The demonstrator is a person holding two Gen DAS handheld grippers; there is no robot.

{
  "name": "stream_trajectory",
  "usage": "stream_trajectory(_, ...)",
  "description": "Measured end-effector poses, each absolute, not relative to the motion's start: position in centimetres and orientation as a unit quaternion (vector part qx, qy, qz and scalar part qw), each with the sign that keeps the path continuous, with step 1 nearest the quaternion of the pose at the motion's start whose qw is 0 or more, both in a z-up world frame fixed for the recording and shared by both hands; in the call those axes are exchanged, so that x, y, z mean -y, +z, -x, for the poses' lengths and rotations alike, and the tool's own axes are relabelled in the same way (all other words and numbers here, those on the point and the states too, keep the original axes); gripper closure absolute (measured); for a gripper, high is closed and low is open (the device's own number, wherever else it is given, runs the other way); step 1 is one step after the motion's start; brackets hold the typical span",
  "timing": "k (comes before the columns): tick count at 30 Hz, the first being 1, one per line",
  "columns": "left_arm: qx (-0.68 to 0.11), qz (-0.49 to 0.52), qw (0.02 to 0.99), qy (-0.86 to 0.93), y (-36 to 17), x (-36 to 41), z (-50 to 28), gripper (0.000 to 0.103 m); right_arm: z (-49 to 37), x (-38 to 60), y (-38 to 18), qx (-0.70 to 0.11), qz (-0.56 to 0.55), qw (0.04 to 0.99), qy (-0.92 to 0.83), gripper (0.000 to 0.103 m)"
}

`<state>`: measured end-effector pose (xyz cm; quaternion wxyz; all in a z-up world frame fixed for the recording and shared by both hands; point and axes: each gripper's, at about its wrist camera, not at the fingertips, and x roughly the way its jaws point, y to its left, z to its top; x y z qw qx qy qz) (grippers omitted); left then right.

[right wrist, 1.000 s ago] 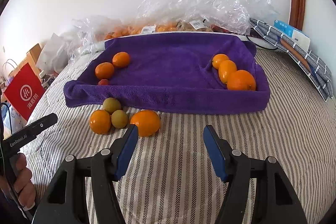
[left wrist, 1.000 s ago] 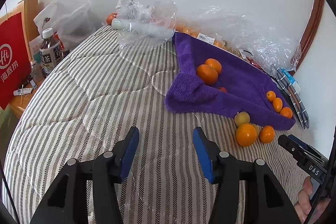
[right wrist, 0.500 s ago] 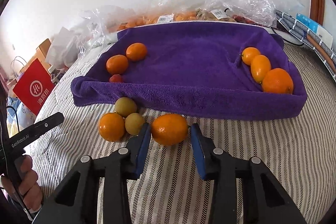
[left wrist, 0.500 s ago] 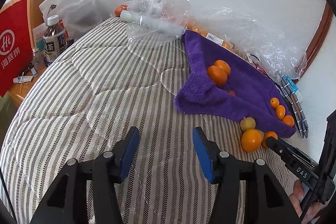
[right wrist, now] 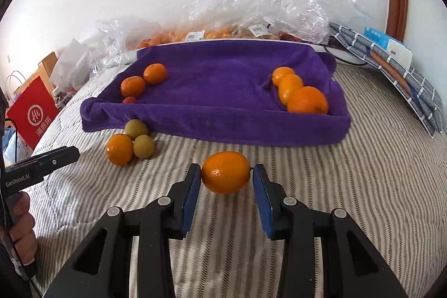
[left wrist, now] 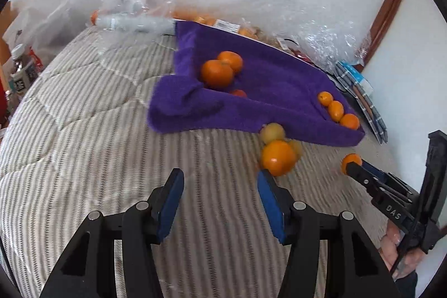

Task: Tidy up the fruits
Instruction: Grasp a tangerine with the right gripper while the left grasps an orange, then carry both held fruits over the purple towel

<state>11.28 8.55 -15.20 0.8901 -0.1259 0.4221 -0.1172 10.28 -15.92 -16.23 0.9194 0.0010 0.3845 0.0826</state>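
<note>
Right wrist view: the right hand-held gripper (right wrist: 226, 179), empty and wide apart a second ago, has closed in and now clamps the orange (right wrist: 225, 172) between its blue pads, apparently just clear of the bed (right wrist: 363, 172), so the pick looks made. The towel (right wrist: 223, 80) lies straight ahead of it. The left hand-held gripper (left wrist: 220, 187) stays spread and empty.
</note>
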Motion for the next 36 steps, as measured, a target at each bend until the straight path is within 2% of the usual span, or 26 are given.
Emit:
stream_trajectory(9, -0.443, 0.084, 0.880, -0.151, -15.9, -3.0, -13.6, 0.051, -9.1, 20.0, -16.0, -0.376, -0.007, 0.925, 0.059, 0.065)
stream_trajectory(13, -0.420, 0.076, 0.892, -0.147, -16.0, -2.4, -13.5, 0.051, -9.2, 20.9, -16.2, -0.379, -0.027, 0.923, 0.068, 0.065)
stream_trajectory(14, -0.416, 0.075, 0.894, -0.148, -16.0, -2.4, -13.5, 0.053, -9.3, 20.9, -16.2, -0.381, -0.030, 0.921, 0.071, 0.065)
stream_trajectory(16, -0.410, 0.078, 0.897, -0.148, -15.9, -2.6, -13.4, 0.066, -9.6, 20.9, -16.4, -0.386, -0.035, 0.919, 0.073, 0.065)
stream_trajectory(18, -0.404, 0.086, 0.899, -0.145, -15.8, -2.9, -13.3, 0.070, -9.6, 20.8, -16.4, -0.391, -0.035, 0.917, 0.072, 0.065)
stream_trajectory(36, -0.332, 0.139, 0.929, -0.090, -14.1, -5.9, -12.2, 0.070, -9.4, 21.3, -16.2, -0.385, -0.046, 0.920, 0.050, 0.065)
